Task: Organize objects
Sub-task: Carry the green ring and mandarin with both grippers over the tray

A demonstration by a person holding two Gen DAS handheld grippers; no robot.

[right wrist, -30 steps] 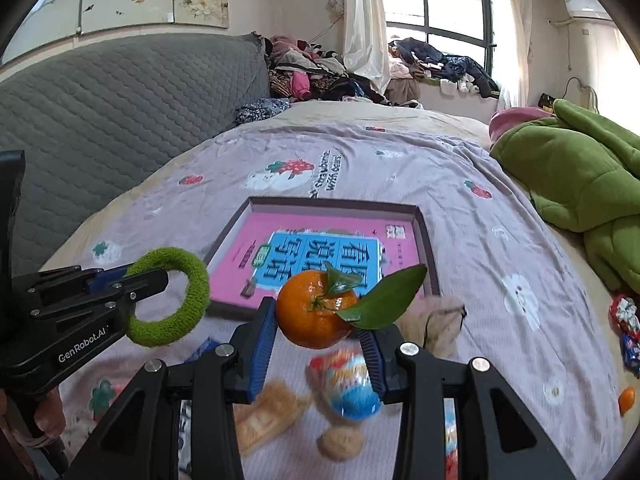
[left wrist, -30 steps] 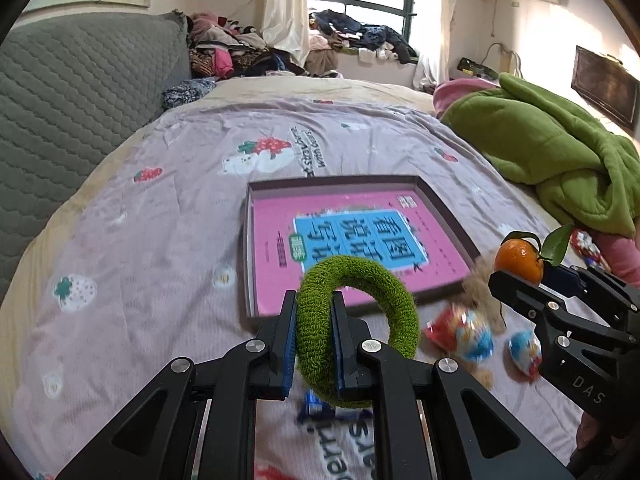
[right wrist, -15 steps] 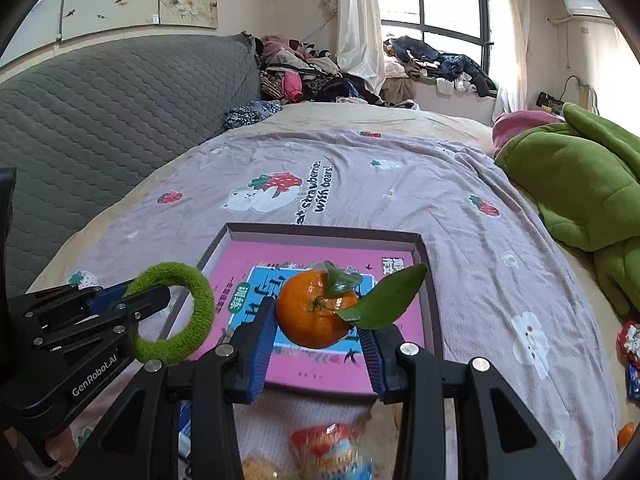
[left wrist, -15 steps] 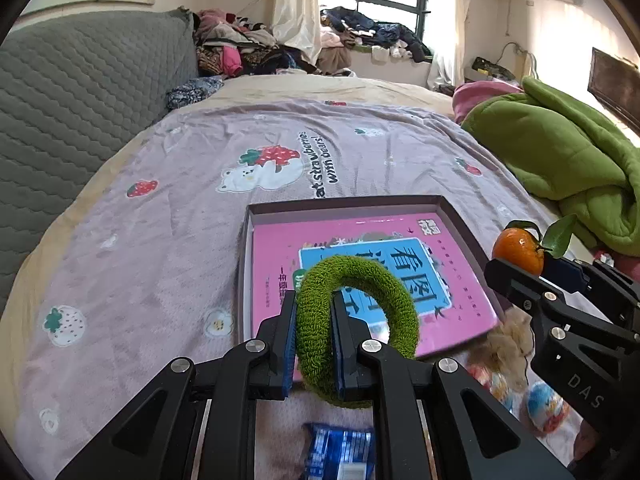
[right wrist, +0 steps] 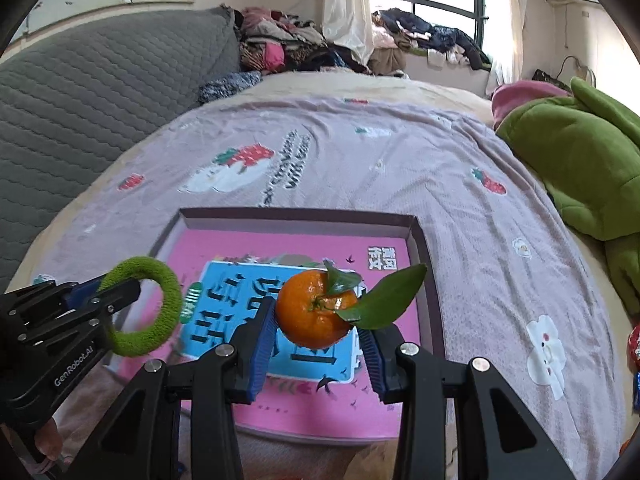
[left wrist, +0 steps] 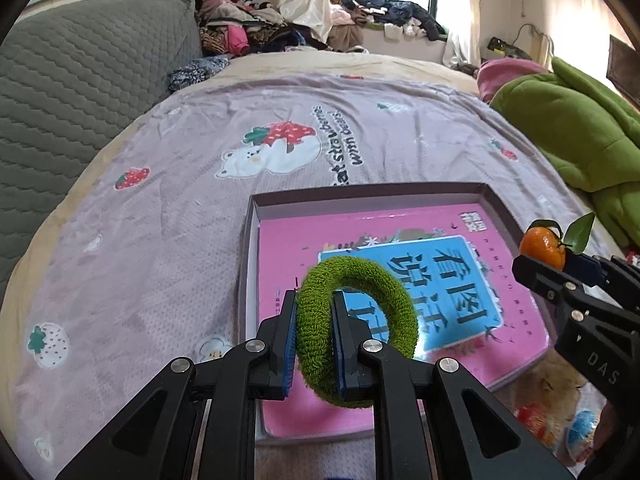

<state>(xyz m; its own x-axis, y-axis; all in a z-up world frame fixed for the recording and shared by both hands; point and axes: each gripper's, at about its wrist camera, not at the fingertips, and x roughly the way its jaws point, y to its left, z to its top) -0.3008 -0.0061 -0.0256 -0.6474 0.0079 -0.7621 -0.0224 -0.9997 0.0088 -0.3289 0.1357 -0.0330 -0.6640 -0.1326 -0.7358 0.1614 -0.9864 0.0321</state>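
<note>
A mauve bedspread (left wrist: 168,248) printed with strawberries and a bear covers the bed, where a shallow box (left wrist: 360,196) holds a pink Chinese-language book (right wrist: 304,408). Above the book, the left gripper (left wrist: 314,332) pinches a fuzzy green hair tie (left wrist: 384,280) with its jaws nearly closed, while the right gripper (right wrist: 316,332), half open, clamps a leafy tangerine (right wrist: 308,312).

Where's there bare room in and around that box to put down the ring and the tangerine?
The pink book fills the shallow box, so its cover is the only free landing inside. Bedspread left of and beyond the box is bare. The near right corner is crowded with toys and snacks.
</note>
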